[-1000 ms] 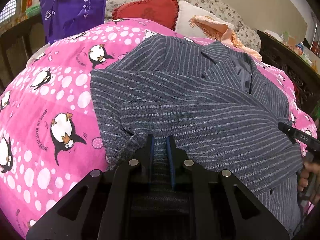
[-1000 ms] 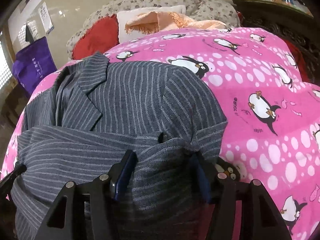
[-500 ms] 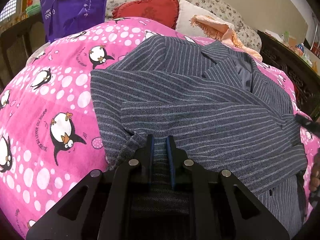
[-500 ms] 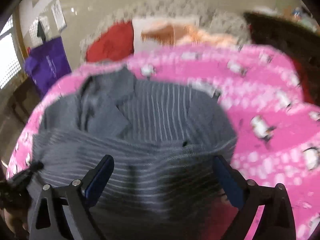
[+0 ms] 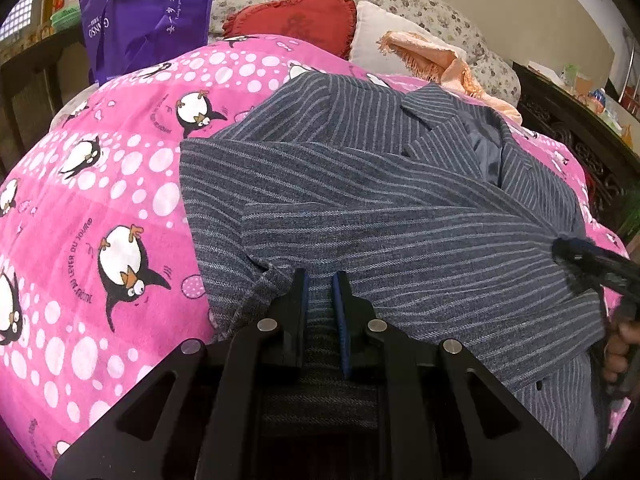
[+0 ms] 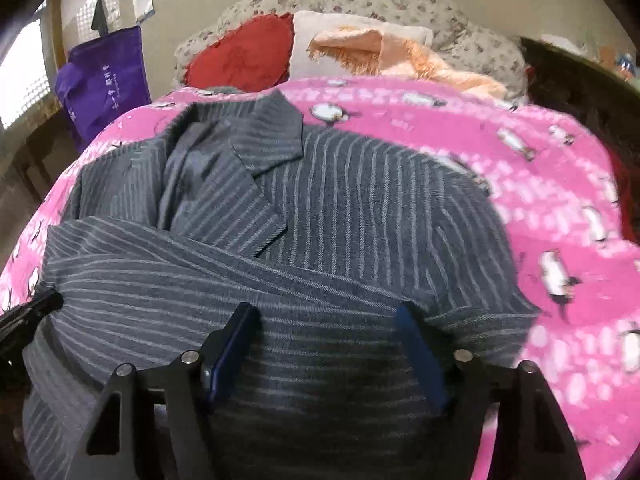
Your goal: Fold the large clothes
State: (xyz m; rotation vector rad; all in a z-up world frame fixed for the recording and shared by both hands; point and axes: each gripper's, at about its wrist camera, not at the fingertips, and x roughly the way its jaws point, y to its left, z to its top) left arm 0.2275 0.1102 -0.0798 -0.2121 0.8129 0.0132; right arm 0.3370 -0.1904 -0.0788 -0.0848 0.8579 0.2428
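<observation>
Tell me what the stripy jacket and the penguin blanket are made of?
Jacket: looks like woven wool or a wool blend, matte, with a fine diagonal weave and thin pale stripes; the inside lining looks smooth and slightly shiny. Blanket: probably printed cotton or polyester, quilted, judging by its puffy look and stitched lines. Can't be sure from looks alone.

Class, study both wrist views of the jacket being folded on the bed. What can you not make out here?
- Jacket hem: left view, hidden behind the left gripper.
- Bedspread penguins: right view, blurred.
- Right gripper: left view, cut off by the right edge.
- Writing on the purple bag: right view, too small.
</observation>
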